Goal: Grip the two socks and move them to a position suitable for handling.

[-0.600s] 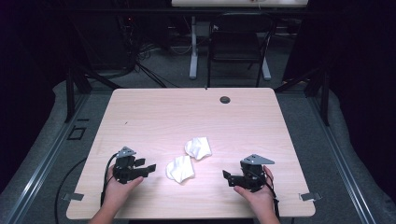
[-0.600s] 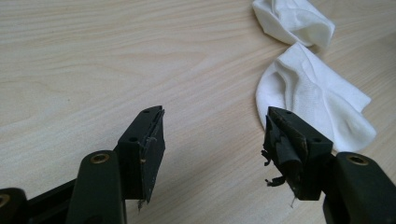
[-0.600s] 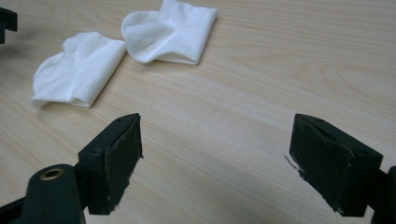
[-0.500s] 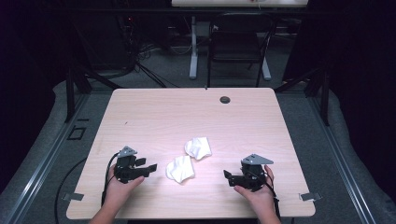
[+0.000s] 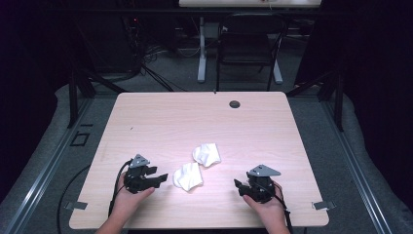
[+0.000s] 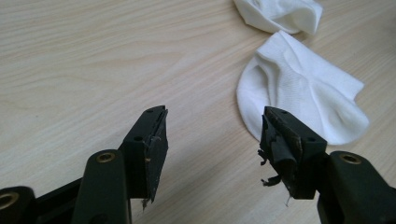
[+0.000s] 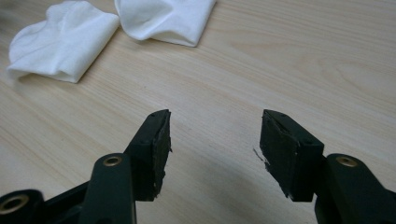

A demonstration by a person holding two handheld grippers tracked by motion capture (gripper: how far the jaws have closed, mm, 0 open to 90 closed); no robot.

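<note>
Two white socks (image 5: pixel 197 165) lie mid-worktop (image 5: pixel 160 122). The left claw (image 5: pixel 158 178) at eight o'clock gapes empty beside the nearer sock. The right claw (image 5: pixel 238 185) at five o'clock gapes empty too.

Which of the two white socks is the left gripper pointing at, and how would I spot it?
Start at the pale wooden table and find the two white socks near its front middle. It is the nearer sock, just beyond the open left gripper; the farther sock lies behind it.

two black handheld grippers (image 5: pixel 163 177) (image 5: pixel 237 185) are wearing grey triangular top plates, brass-coloured screws, worn pads and trailing black cables.
</note>
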